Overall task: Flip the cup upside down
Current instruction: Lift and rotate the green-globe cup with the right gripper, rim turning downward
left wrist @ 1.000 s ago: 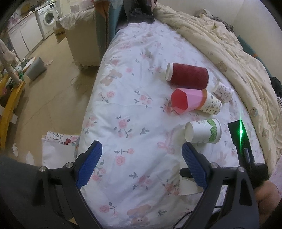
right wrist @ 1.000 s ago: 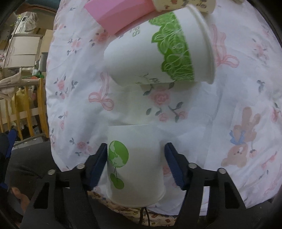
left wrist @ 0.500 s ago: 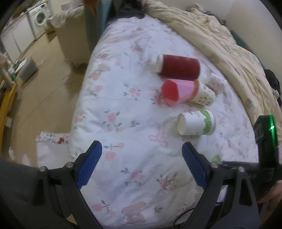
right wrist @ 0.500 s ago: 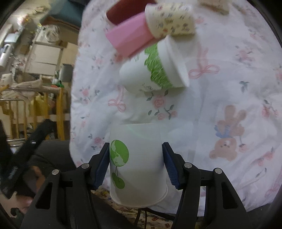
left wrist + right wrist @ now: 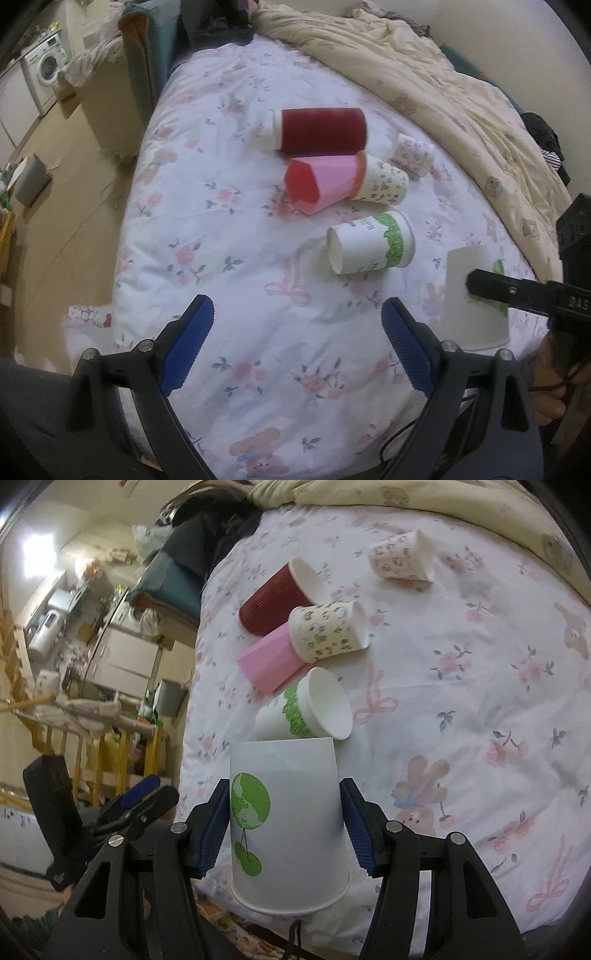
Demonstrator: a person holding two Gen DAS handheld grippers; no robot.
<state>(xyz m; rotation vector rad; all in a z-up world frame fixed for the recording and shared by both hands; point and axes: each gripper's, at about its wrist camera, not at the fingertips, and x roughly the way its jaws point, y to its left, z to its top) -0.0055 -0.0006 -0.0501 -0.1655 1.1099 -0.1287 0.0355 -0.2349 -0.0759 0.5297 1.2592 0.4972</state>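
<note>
white paper cup (image 5: 284, 827) w/ green globe print. lying cup (image 5: 371, 242): white w/ green leafy band. ribbed dark red cup (image 5: 319, 129), white inside. pink faceted cup (image 5: 325, 181), red inside. 2 cream cups w/ small floral print (image 5: 384, 182) (image 5: 413, 154). bedsheet (image 5: 221, 221) white w/ pink roses & bows. beige quilt (image 5: 424, 74). hand-held gripper (image 5: 284, 829) pads (image 5: 356, 827) blue, frame black.

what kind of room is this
Most likely a bedroom in a small home or studio flat. The cups lie on a bed with a floral duvet, a cream quilt is bunched along its far side, and a washing machine stands against the wall beyond the bare floor.
</note>
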